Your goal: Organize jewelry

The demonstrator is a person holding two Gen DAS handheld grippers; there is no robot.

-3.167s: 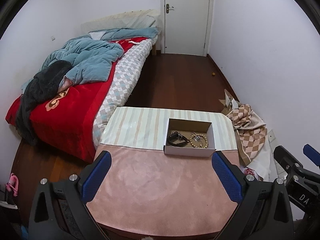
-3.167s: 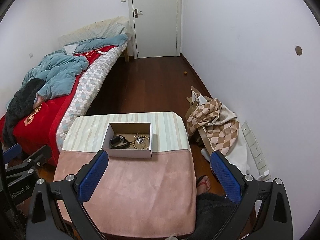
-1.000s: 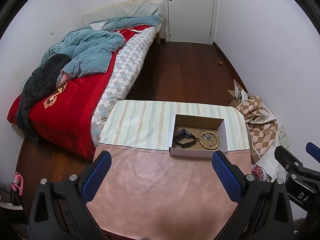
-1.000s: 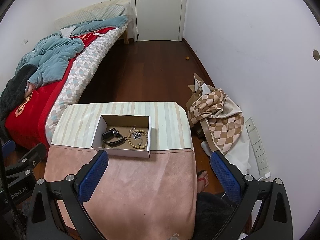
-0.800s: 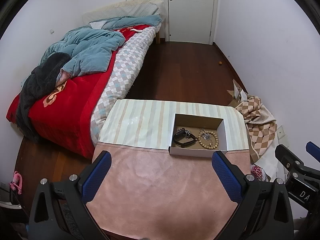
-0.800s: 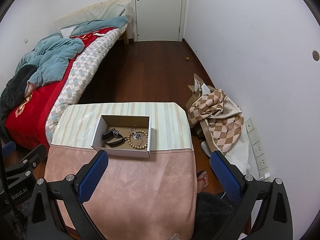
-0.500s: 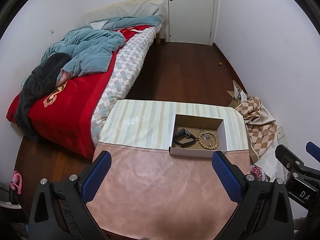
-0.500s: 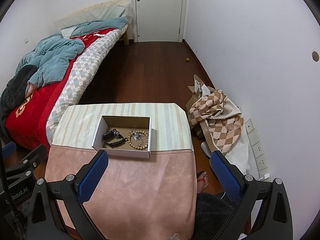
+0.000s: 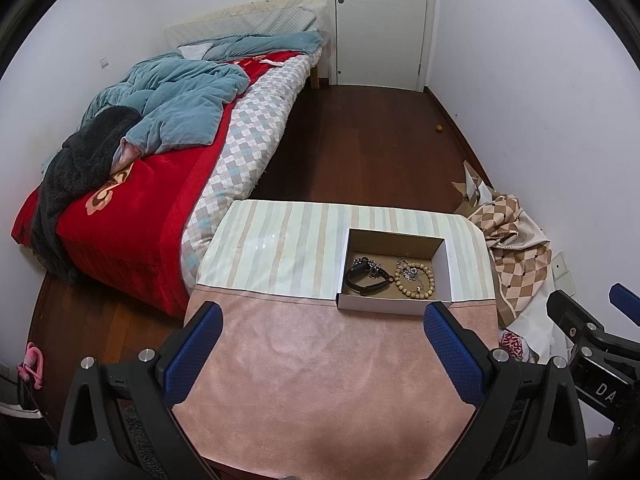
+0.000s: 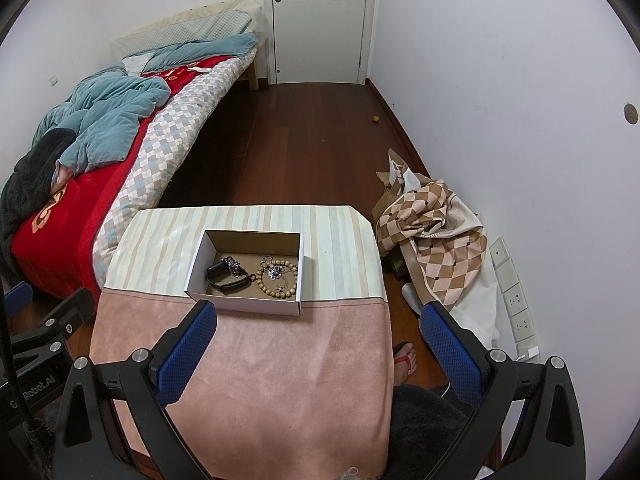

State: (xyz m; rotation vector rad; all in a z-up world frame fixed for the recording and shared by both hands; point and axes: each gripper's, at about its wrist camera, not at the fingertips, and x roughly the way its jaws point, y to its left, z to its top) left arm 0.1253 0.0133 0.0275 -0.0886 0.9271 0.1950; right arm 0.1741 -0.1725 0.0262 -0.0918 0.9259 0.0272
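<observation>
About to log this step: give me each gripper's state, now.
Left gripper: open, holding nothing, short of the box.
Right gripper: open, holding nothing, above the pink cloth.

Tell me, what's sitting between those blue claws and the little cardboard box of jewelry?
Nothing but bare pink cloth, in both wrist views. The right gripper and left gripper hang open, short of the box.

We see our left gripper (image 9: 322, 344) held wide above a pink cloth (image 9: 320, 376), and beyond it an open cardboard box (image 9: 394, 308) holding a black band (image 9: 362, 282) and a beaded bracelet (image 9: 414, 278).
</observation>
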